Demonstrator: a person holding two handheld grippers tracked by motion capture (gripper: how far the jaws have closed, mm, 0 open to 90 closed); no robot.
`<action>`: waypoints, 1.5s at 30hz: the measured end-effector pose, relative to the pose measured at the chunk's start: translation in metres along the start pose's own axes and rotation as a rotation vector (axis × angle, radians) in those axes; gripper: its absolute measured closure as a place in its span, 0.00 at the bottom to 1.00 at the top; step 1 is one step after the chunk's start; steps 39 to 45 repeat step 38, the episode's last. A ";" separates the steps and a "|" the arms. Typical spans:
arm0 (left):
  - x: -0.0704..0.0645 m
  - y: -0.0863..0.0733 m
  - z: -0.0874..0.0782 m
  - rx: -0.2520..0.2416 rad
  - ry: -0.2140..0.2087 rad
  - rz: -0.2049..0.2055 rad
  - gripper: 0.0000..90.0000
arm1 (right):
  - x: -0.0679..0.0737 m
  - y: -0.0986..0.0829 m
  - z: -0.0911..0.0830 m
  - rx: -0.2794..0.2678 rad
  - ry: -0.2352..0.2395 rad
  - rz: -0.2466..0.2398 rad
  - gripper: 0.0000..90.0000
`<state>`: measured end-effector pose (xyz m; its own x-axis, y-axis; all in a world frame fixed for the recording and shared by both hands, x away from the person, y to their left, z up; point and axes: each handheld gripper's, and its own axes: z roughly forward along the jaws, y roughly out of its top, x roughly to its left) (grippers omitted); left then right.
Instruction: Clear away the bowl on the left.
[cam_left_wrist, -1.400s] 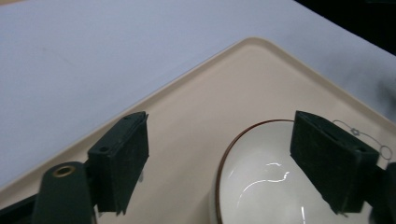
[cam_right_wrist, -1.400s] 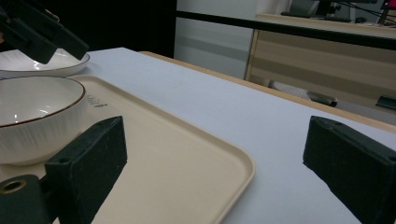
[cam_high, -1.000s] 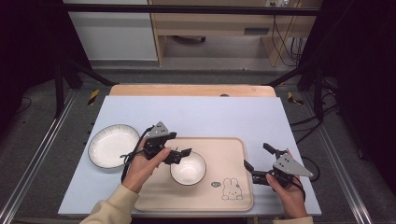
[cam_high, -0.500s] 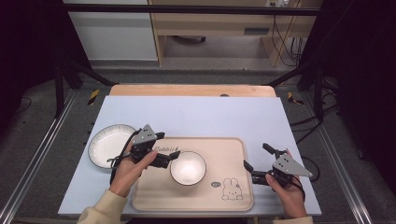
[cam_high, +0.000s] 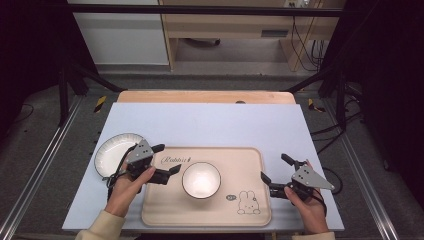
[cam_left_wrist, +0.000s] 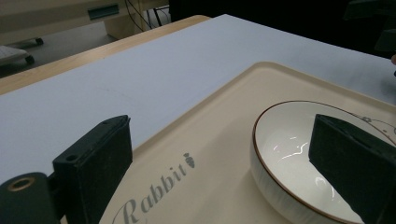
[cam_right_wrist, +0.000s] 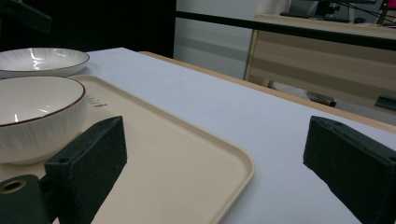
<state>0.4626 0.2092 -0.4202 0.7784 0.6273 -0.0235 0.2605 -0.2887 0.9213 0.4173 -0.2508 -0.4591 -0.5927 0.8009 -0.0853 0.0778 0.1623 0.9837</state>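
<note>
A white bowl (cam_high: 201, 179) with a brown rim stands in the middle of a beige tray (cam_high: 230, 217) printed with "Rabbit" and a bunny. My left gripper (cam_high: 167, 159) hangs open over the tray's left edge, a short way left of the bowl and apart from it. The left gripper view has the bowl (cam_left_wrist: 289, 154) beside the right jaw, nothing held. A white plate (cam_high: 111, 152) lies on the table left of the tray, partly under my left hand. My right gripper (cam_high: 274, 168) is open at the tray's right edge, empty; its view holds the bowl (cam_right_wrist: 37, 116) and plate (cam_right_wrist: 42, 58).
The tray rests on a pale blue table top (cam_high: 210, 125) with a wooden strip (cam_high: 200, 96) along the far edge. Black frame posts (cam_high: 65, 75) stand at the back corners, and metal rails (cam_high: 40, 170) run along both sides.
My left gripper has let go of the bowl, drawn back to the left and opened, leaving the bowl on the tray. The right gripper has barely moved.
</note>
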 end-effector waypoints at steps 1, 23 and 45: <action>0.000 0.000 0.000 0.000 0.000 0.000 0.07 | 0.000 0.000 0.000 0.000 0.000 0.000 0.07; 0.032 -0.036 -0.047 -0.048 0.109 -0.012 0.08 | 0.000 -0.001 0.001 0.004 0.001 -0.002 0.07; 0.031 -0.053 -0.052 -0.009 0.005 0.003 0.06 | -0.002 0.000 0.000 -0.001 -0.005 -0.004 0.07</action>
